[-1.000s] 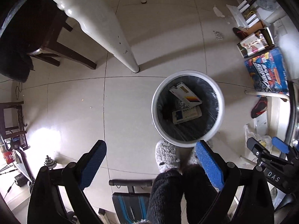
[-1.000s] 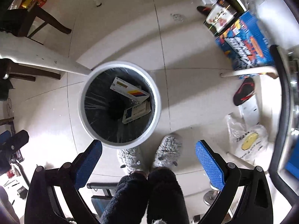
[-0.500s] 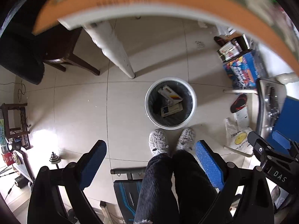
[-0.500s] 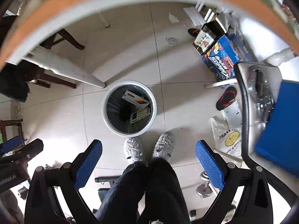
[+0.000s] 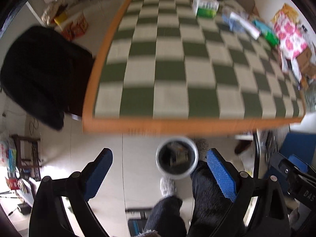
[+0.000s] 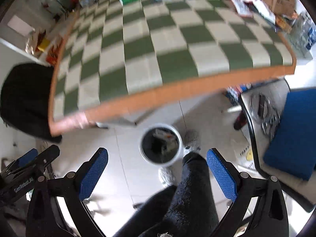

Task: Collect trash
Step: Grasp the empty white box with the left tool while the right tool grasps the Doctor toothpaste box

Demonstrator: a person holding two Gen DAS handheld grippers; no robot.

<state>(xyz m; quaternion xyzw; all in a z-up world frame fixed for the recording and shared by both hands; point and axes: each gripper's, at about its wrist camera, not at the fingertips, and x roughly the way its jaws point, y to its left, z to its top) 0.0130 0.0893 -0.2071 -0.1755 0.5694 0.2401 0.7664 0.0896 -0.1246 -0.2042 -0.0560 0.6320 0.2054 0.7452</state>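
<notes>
Above the checkered table (image 5: 169, 63), I hold my left gripper (image 5: 160, 173) with its 2 blue pads spread wide and nothing between them. My right gripper (image 6: 158, 173) is equally wide apart and empty. The white-rimmed trash bin (image 5: 177, 157) stands on the tiled floor just off the table's orange edge, beside my grey slippers (image 5: 167, 184), with cartons inside, though blur hides their detail. A green-and-white box (image 5: 205, 7) and other packages (image 5: 243, 24) lie along the table's far side.
</notes>
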